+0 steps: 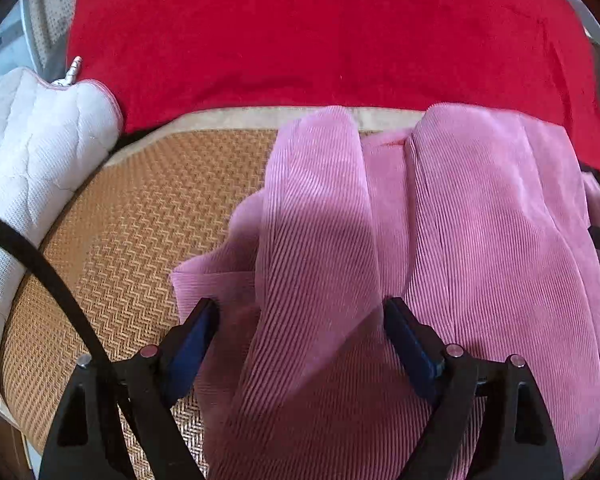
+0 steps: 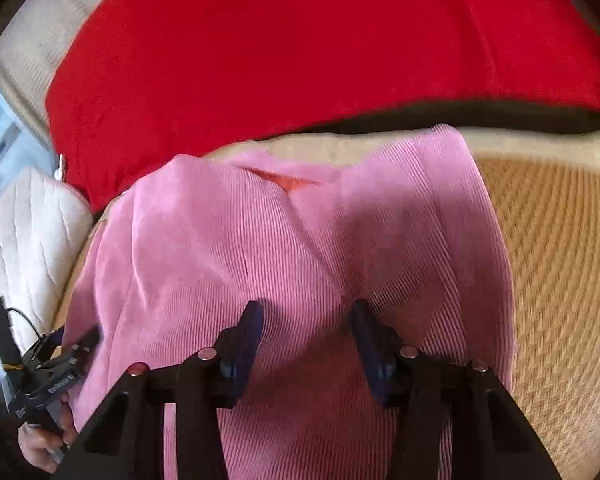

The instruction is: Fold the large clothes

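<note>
The red blanket (image 1: 320, 40) spans twelve o'clock above the woven mat (image 1: 140, 220). The pink corduroy garment (image 1: 440, 240) lies on the mat, from under both claws toward twelve o'clock. Left claw (image 1: 300, 320) is spread wide over a raised fold; right claw (image 2: 306, 316) is parted, gripping nothing.

Bright daylight, soft shadows, motion blur, dark fisheye corners.

No readable text. Small white lettering on black body of other gripper (image 2: 56, 384), near left in right wrist view, too blurred to make out.
</note>
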Demonstrator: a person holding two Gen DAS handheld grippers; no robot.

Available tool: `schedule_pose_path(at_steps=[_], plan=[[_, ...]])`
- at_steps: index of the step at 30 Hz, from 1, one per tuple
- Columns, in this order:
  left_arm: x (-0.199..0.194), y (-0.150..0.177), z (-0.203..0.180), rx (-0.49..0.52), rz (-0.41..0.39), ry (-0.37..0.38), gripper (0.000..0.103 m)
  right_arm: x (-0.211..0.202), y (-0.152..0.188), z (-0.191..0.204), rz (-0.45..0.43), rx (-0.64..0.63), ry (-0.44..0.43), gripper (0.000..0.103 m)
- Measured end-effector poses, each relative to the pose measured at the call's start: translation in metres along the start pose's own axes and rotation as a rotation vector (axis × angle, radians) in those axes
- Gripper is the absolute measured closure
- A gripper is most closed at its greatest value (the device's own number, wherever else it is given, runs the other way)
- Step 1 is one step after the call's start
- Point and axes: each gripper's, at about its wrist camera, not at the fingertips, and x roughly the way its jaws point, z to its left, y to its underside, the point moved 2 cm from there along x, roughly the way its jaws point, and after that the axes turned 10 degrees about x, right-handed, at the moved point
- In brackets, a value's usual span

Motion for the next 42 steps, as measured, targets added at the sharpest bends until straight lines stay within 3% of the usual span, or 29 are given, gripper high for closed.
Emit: schedule_pose_path(at_steps=[1, 6, 9, 12, 15, 20, 24, 29, 32, 36, 42], plan=[[-0.002, 0.0, 0.0, 0.009, -0.001, -0.006, 0.017, -0.005, 0.0, 0.0, 0.001, -0.009, 0.012, 0.052], [0.007, -0.002, -0.009, 0.053, -0.02, -0.048, 0.017, -0.014, -0.015, 0.014, -0.065, 0.004, -0.095, 0.051], [0.007, -0.001, -0.013, 0.068, -0.034, -0.063, 0.017, 0.006, -0.024, 0.022, -0.039, -0.011, -0.087, 0.051], [0.003, 0.0, -0.012, 0.07, -0.045, -0.069, 0.017, 0.042, -0.026, 0.011, 0.067, 0.046, -0.053, 0.048], [0.001, 0.001, -0.014, 0.07, -0.054, -0.07, 0.016, 0.048, -0.03, 0.003, 0.057, 0.107, -0.095, 0.048], [0.004, 0.004, -0.012, 0.026, -0.046, -0.077, 0.009, 0.053, -0.029, 0.009, 0.024, 0.069, -0.064, 0.047], [0.007, 0.007, -0.007, -0.047, -0.018, -0.074, 0.005, 0.04, -0.025, 0.008, 0.007, 0.08, -0.074, 0.046], [0.001, 0.003, 0.006, -0.072, 0.095, -0.002, 0.005, 0.002, -0.013, 0.013, -0.053, 0.048, -0.086, 0.046], [-0.03, 0.009, 0.011, -0.045, 0.007, -0.121, 0.005, -0.031, 0.0, 0.023, -0.106, -0.003, -0.1, 0.046], [-0.057, 0.025, 0.004, -0.016, 0.004, -0.201, 0.005, -0.058, 0.016, 0.024, -0.112, -0.015, -0.099, 0.047], [-0.066, 0.07, -0.014, -0.043, 0.054, -0.219, 0.005, -0.087, 0.067, -0.009, -0.114, -0.02, -0.05, 0.047]])
